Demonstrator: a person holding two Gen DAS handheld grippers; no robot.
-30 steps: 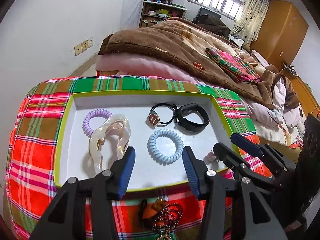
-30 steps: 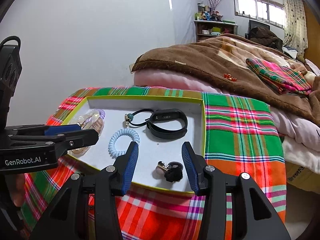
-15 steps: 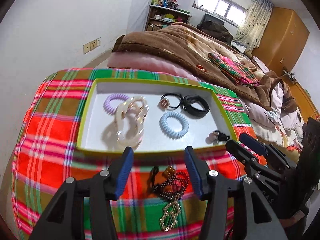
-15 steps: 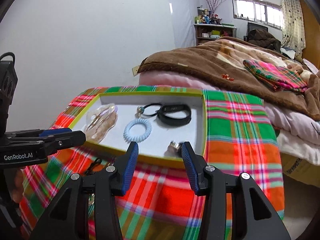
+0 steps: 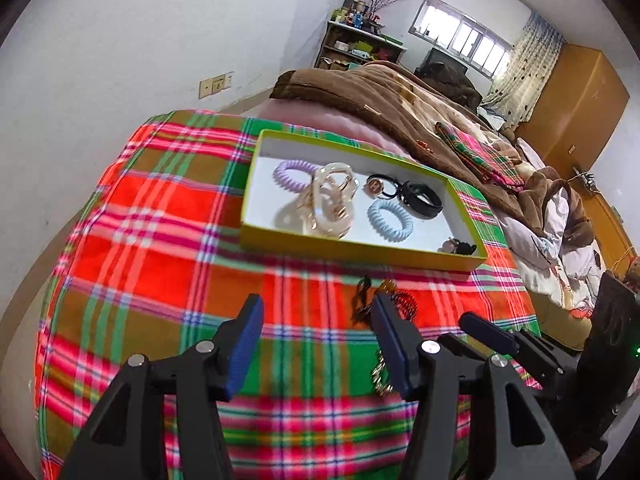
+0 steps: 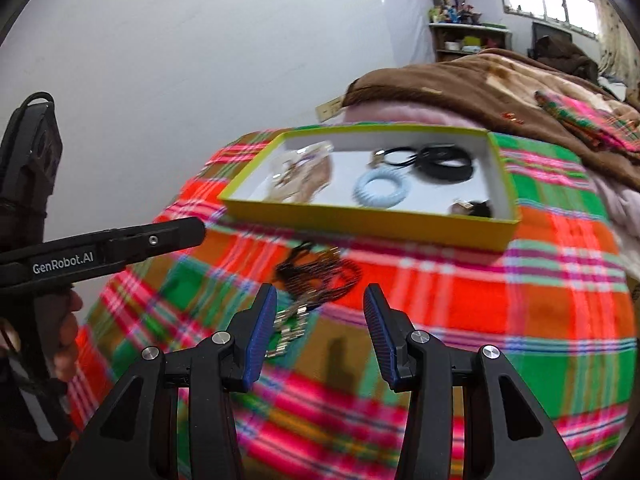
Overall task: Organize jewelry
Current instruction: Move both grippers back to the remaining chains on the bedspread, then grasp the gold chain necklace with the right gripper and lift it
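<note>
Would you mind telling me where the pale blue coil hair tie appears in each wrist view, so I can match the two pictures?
Left wrist view: the pale blue coil hair tie lies right of centre in the tray, near its front wall.
Right wrist view: it lies mid-tray, upper centre of the picture.
Shared landmark: the black band just behind it, inside the yellow-green tray.

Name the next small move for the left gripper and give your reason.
Probably shift the left gripper rightward over the beaded jewelry pile: its jaws are opening and empty, and that pile lies on the plaid cloth outside the tray.
</note>
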